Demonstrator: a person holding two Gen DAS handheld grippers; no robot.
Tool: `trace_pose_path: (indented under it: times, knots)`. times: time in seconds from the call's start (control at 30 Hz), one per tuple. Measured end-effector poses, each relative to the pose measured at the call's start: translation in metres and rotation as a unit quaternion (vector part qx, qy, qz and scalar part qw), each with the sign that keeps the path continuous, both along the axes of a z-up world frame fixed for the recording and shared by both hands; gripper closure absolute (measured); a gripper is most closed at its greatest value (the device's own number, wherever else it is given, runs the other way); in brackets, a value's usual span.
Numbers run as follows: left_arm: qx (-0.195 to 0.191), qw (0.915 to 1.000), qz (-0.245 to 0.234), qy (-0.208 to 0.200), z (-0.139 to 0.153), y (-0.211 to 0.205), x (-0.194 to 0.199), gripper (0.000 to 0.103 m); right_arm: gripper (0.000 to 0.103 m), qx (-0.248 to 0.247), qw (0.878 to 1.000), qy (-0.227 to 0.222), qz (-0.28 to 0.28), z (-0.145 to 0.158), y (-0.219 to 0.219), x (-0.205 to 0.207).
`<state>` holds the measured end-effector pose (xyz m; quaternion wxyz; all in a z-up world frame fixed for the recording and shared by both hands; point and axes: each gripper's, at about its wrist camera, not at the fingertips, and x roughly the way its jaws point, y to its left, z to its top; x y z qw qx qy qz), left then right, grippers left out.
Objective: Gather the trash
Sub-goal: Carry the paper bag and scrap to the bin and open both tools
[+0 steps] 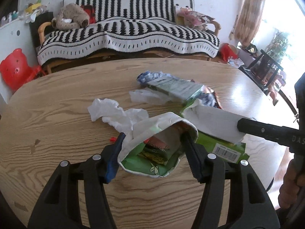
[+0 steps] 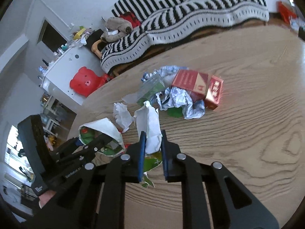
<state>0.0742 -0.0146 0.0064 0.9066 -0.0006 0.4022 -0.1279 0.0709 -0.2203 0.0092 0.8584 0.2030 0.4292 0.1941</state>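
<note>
Wooden bench [image 1: 66, 99], oval, carrying one heap of trash.

Left tongs [image 1: 150, 152]: one pair, clamped on the open mouth of one green-and-white packet [image 1: 152, 164], one finger on each side of it. The packet is lifted at its mouth; wrappers show inside, number not clear.

Right tongs [image 2: 153, 148]: one pair, closed on one white torn flap of packaging [image 2: 152, 126], which stands up between the pads. In the left wrist view the same tongs reach in from the right and the flap [image 1: 215, 122] lies just beside the packet.

Loose trash on the bench:
- crumpled white tissue [image 1: 114, 114], one piece, touching the packet's far edge;
- thin clear plastic film [image 1: 146, 95], one piece, beyond the tissue;
- red cartons [image 2: 198, 85], two, side by side at the far end of the heap;
- crinkled silver-blue foil [image 2: 183, 103], one bundle in front of the cartons, more behind them;
- flattened green-and-clear box [image 1: 177, 89], one.

Behind the bench: one sofa under a black-and-white striped throw [image 1: 133, 30], one plush toy [image 1: 70, 17] on it, one red bear-shaped stool [image 1: 15, 68].
</note>
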Motion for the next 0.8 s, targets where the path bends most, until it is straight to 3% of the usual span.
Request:
trace_pose_path:
  times: [0.33, 0.53, 0.8]
  knots:
    - [-0.004, 0.9989, -0.045, -0.010, 0.009, -0.045, -0.012, 0.044, 0.087, -0.034, 0.998, -0.024, -0.052, 0.022, -0.053, -0.035]
    - [-0.004, 0.9951, -0.097, -0.015, 0.011, -0.103, -0.027, 0.044, 0.087, -0.056, 0.993, -0.030, -0.097, 0.028, -0.103, -0.068]
    - [-0.015, 0.9806, -0.194, -0.025, 0.013, -0.204, -0.062, 0.044, 0.087, -0.096, 0.979, -0.036, -0.178, 0.034, -0.186, -0.127]
